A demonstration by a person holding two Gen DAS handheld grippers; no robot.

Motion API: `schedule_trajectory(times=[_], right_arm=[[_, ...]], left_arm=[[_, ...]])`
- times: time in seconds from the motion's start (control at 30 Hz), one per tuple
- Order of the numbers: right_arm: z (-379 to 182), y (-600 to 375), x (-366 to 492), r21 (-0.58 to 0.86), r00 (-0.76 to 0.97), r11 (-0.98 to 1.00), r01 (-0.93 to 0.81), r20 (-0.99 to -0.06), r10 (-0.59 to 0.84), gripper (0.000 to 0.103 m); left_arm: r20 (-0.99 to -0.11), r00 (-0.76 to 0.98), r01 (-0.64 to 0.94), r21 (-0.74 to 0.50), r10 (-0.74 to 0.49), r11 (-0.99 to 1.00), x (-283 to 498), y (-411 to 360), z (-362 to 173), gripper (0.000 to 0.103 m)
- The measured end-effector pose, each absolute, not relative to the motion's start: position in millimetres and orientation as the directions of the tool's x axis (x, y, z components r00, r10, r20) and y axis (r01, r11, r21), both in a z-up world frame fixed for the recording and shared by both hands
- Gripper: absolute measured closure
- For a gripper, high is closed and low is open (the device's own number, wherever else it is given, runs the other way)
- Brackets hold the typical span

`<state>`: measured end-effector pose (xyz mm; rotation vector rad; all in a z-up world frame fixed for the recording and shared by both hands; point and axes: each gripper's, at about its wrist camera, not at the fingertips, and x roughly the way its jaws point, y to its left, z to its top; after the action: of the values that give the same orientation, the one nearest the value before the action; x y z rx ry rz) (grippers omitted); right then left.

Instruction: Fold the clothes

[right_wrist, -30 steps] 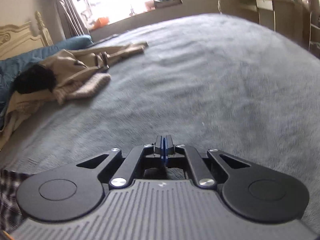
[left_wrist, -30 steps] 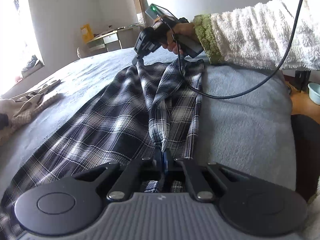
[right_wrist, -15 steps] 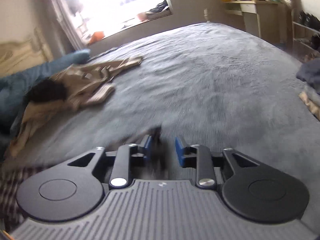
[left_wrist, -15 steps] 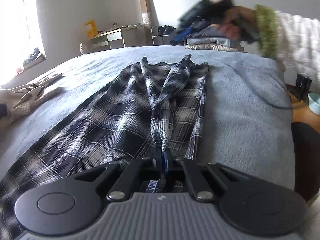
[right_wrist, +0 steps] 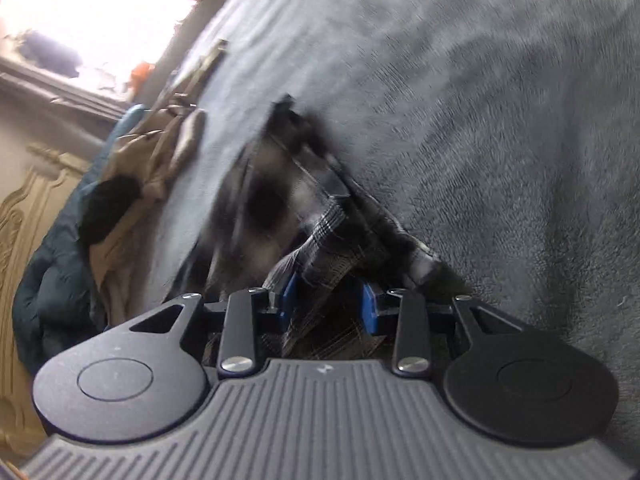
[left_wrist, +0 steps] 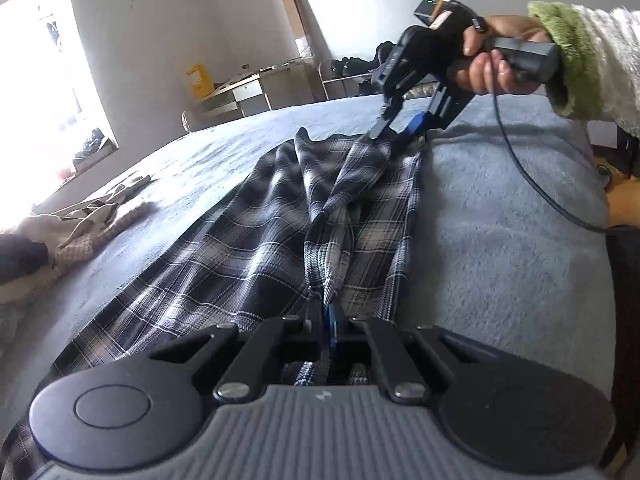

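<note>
My left tongs (left_wrist: 327, 322) are clamped on a bunched fold of the plaid garment (left_wrist: 256, 248) at bottom centre of the left view. My right tongs (right_wrist: 327, 306) stand apart, with the garment's far edge lying between their blue pads (right_wrist: 287, 298), near upper right of that left view. The garment lies spread along the grey bed (left_wrist: 500, 240); beige clothes (left_wrist: 80, 224) sit at the left edge.
</note>
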<state>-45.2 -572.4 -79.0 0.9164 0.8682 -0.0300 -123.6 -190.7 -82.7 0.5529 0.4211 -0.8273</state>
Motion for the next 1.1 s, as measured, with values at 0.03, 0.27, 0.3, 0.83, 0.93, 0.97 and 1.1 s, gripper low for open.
schedule_trajectory(times=[0.03,0.27,0.3,0.83,0.93,0.97,1.1], right_arm=[[-79,-571,-44,0.676,0.671,0.634,0.376,-0.670,0.317,0.071],[-51,-559,-48,0.610,0.724,0.719,0.333,-0.654,0.219,0.099],[-44,-558,-51,0.594,0.736,0.738,0.321,-0.647,0.200,0.099],[-68,-579,-59,0.691,0.733,0.582,0.429,-0.643,0.223,0.068],[-65,-572,-43,0.700,0.730,0.588,0.406,-0.635,0.253,0.067],[-64,-570,-37,0.710,0.736,0.587,0.389,-0.623,0.265,0.067],[-60,-563,-18,0.742,0.762,0.585,0.329,-0.574,0.300,0.067]], left_arm=[[-0.550,0.608,0.782,0.290,-0.573,0.552,-123,-190,-83,0.099],[-0.533,0.607,0.786,0.292,-0.589,0.545,-124,-186,-86,0.099],[-0.531,0.605,0.788,0.296,-0.593,0.540,-125,-185,-86,0.099],[-0.545,0.583,0.801,0.261,-0.602,0.539,-115,-184,-89,0.096],[-0.548,0.582,0.797,0.238,-0.600,0.556,-111,-182,-88,0.095],[-0.551,0.579,0.796,0.223,-0.601,0.563,-109,-181,-88,0.095],[-0.567,0.558,0.791,0.143,-0.606,0.595,-101,-178,-86,0.094]])
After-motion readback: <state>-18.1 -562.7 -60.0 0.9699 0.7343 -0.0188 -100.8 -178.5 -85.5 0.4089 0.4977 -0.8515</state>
